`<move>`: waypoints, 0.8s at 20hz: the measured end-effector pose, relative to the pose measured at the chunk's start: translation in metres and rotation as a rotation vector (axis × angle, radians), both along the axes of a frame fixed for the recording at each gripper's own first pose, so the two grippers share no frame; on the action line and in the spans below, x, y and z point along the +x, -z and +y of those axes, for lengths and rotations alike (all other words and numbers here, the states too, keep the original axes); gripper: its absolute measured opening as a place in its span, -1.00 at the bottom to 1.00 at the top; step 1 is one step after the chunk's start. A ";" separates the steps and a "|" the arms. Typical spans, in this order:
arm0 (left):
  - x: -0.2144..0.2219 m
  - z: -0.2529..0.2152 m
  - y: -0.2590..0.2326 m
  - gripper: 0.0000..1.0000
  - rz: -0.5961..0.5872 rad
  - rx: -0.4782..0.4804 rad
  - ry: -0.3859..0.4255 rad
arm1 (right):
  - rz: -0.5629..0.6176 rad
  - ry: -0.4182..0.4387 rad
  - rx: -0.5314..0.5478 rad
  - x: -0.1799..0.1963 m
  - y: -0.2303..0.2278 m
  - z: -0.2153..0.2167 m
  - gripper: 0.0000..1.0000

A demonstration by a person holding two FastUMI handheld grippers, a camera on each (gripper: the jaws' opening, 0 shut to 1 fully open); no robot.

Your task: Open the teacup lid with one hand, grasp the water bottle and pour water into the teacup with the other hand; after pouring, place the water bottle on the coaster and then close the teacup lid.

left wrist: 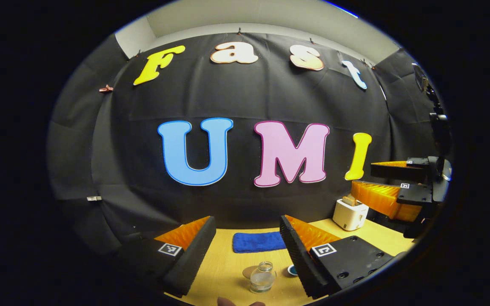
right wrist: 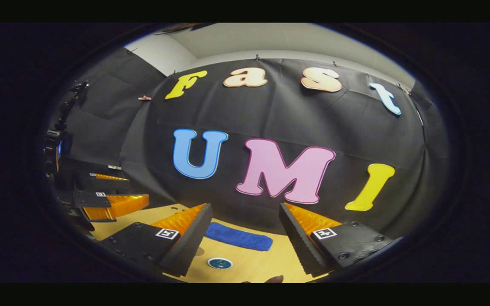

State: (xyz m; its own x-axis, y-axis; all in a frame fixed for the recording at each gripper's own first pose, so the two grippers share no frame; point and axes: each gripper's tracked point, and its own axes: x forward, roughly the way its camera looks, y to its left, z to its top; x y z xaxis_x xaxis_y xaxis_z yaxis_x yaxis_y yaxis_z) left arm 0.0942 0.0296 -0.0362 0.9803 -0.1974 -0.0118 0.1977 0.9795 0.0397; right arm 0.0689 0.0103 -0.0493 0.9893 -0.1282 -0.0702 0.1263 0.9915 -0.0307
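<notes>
Two hand-held grippers hang above a pale wooden table (left wrist: 228,263) in a booth draped with black cloth. In the left gripper view, the left gripper (left wrist: 247,248) has its fingers spread wide and holds nothing; between them, far below, a small clear glass water bottle (left wrist: 262,277) stands upright on the table. A round brown coaster (left wrist: 249,271) lies just beside the bottle on its left — touching or slightly behind it, hard to tell which. A small round teal object (left wrist: 292,269), partly hidden by the gripper's finger, sits just to the bottle's right; whether this is the teacup or its lid cannot be told. A folded blue cloth (left wrist: 257,241) lies farther back, near the wall, and a white toaster (left wrist: 350,213) stands at the right rear of the table. The right gripper (left wrist: 370,178) appears at that view's right edge, raised, fingers apart.

In the right gripper view, the right gripper (right wrist: 245,238) is likewise wide open and empty — the teal round object (right wrist: 220,263) lies on the table below it, the blue cloth (right wrist: 238,237) beyond, the left gripper (right wrist: 117,191) off to the left.
</notes>
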 end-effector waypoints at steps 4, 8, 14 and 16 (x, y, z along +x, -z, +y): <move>0.012 -0.002 0.030 0.90 0.020 0.001 0.041 | 0.031 0.037 0.015 0.007 0.041 -0.005 0.95; 0.024 0.001 0.071 0.90 0.077 -0.033 0.047 | 0.071 0.029 0.036 0.014 0.093 0.006 0.95; 0.027 -0.001 0.124 0.90 0.087 -0.001 0.047 | 0.184 -0.013 0.103 0.021 0.204 0.029 0.94; 0.026 -0.004 0.140 0.90 0.099 -0.010 0.056 | 0.223 -0.022 0.124 0.023 0.239 0.037 0.91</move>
